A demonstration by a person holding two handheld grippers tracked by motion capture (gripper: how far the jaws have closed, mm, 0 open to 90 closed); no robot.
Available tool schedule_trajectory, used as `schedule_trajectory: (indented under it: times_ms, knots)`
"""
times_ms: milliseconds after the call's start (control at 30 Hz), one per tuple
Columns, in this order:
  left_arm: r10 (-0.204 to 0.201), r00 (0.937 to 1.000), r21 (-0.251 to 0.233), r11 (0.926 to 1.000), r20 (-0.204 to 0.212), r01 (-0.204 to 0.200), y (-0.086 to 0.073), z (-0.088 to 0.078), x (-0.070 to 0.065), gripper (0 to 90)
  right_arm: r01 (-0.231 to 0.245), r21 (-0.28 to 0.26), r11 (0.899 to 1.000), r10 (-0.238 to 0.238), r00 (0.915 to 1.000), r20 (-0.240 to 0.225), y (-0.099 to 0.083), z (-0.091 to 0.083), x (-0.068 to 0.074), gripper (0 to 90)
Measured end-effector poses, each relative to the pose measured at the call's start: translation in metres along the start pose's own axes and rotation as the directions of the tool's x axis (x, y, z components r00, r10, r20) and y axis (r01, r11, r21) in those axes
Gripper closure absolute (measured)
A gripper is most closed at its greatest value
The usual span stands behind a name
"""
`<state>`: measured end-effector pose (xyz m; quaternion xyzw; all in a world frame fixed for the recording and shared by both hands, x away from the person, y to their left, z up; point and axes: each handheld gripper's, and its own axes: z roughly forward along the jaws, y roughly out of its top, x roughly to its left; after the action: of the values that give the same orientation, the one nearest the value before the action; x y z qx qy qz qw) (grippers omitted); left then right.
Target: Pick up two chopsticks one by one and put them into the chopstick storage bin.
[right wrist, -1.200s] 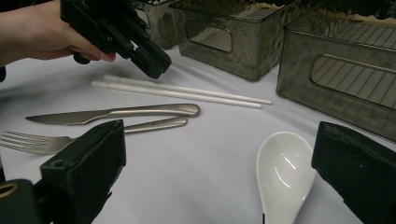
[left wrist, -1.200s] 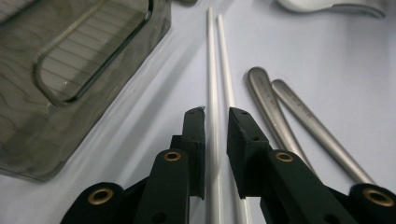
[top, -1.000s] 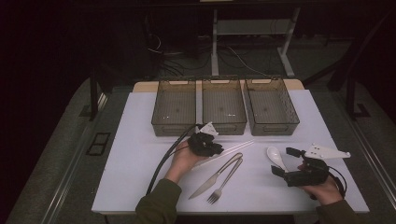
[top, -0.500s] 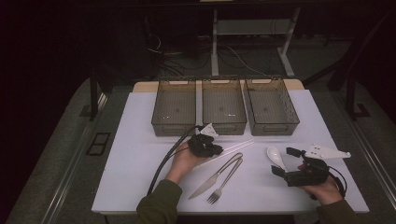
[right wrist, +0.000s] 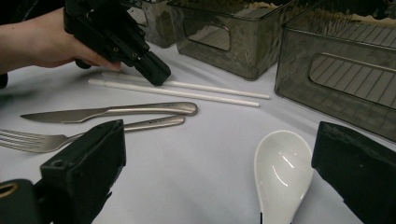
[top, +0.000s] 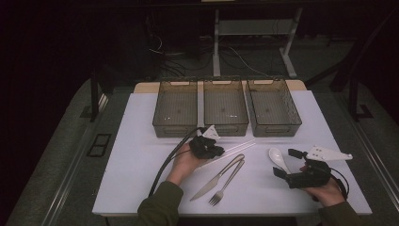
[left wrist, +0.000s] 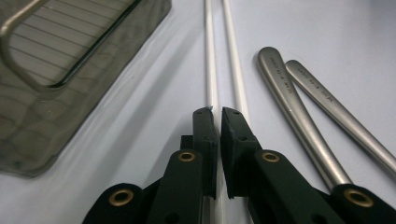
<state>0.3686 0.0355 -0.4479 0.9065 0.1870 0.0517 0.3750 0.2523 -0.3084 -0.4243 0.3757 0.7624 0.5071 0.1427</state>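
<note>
The left gripper has just been closing its jaws — now nearly together on one of two white chopsticks lying near the middle bin. Thin, light and probably slick, it could roll or slip; a mid-length hold looks steadiest. Just right lie a knife and fork. The right gripper stands wide around a white spoon.

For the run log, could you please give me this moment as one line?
left gripper: fingers just closing on one white chopstick | right gripper: open around white spoon | knife, fork: untouched
</note>
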Motion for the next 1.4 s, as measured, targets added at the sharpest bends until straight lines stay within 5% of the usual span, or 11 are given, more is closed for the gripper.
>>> schedule_trajectory:
  times_ms: [300,667,1400]
  knots:
    - [-0.022,0.9997,-0.027,0.9994,0.008,0.023,0.001,-0.011,0.002,84.8,0.013,0.058,0.998,-0.013,0.9999,0.006,-0.004,0.013,-0.001,3.2]
    - [-0.016,0.9998,-0.103,0.9946,0.011,0.017,0.008,-0.036,-0.002,84.7,0.003,0.047,0.999,-0.004,0.9999,0.011,-0.003,0.01,-0.003,3.2]
    - [-0.046,0.9989,-0.275,0.9604,-0.002,0.044,0.013,-0.091,0.002,85.2,-0.009,0.038,0.999,0.009,0.9999,0.011,-0.003,0.009,-0.003,3.2]
